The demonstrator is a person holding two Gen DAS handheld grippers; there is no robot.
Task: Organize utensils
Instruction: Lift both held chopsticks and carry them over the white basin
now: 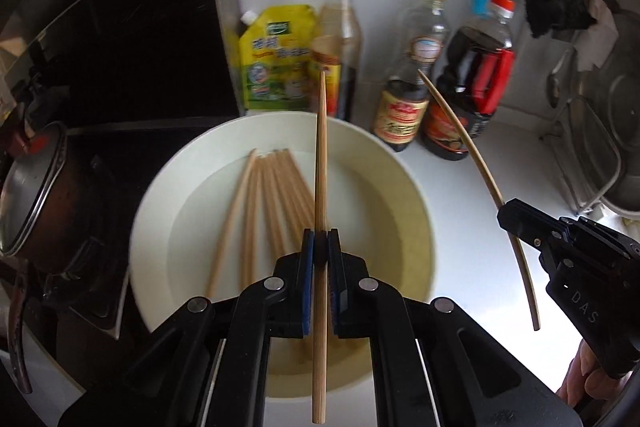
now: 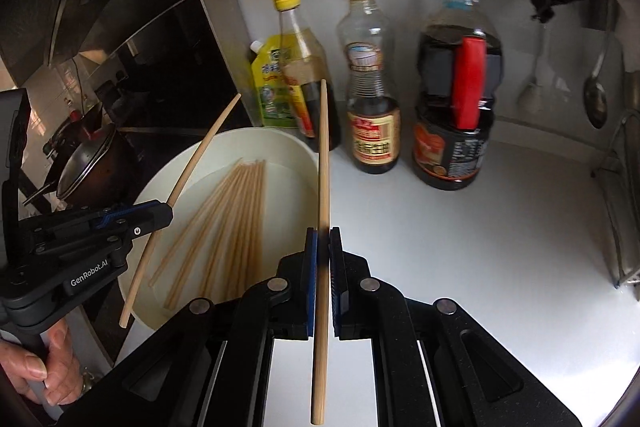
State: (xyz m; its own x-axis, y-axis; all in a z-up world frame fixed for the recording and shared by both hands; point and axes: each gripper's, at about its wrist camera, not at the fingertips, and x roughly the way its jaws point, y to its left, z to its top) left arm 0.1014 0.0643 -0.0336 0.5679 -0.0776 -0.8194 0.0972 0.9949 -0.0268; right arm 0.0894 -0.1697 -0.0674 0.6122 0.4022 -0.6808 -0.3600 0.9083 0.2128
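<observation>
left gripper (image 1: 321, 239): jaws closed on a single bamboo chopstick (image 1: 321, 187), pinched partway along its length. the stick runs straight out ahead of the fingertips and back between the finger arms toward the camera. in the right wrist view the same gripper (image 2: 170, 213) comes in from the left, the stick (image 2: 188, 179) crossing its tip at a slant, clear of the dish.

right gripper (image 2: 323, 239): jaws closed on a second chopstick (image 2: 324, 163), held the same way, thin end forward. in the left wrist view this gripper (image 1: 505, 217) sits to the right of the left one, well apart, its stick (image 1: 486, 183) angled up and away over the counter.

remaining chopsticks (image 1: 266, 199): a loose fanned bundle lying in the white dish (image 1: 404, 187), below and ahead of the left gripper's tips; below and to the left of the right gripper's tips (image 2: 232, 223). neither gripper touches the bundle or the dish (image 2: 296, 151).

beyond both grippers, against the wall: a yellow refill pouch (image 1: 276, 67), two yellow-capped bottles (image 2: 306, 75) (image 2: 370, 95) and a large dark jug with a red handle (image 2: 456, 107). left of the left gripper: a lidded pot (image 1: 32, 195) on the dark hob. right of the right gripper: white counter (image 2: 500, 247), bare where seen.

a hand (image 2: 48, 363) grips the left gripper's handle; fingers (image 1: 582, 375) show on the right one's.
</observation>
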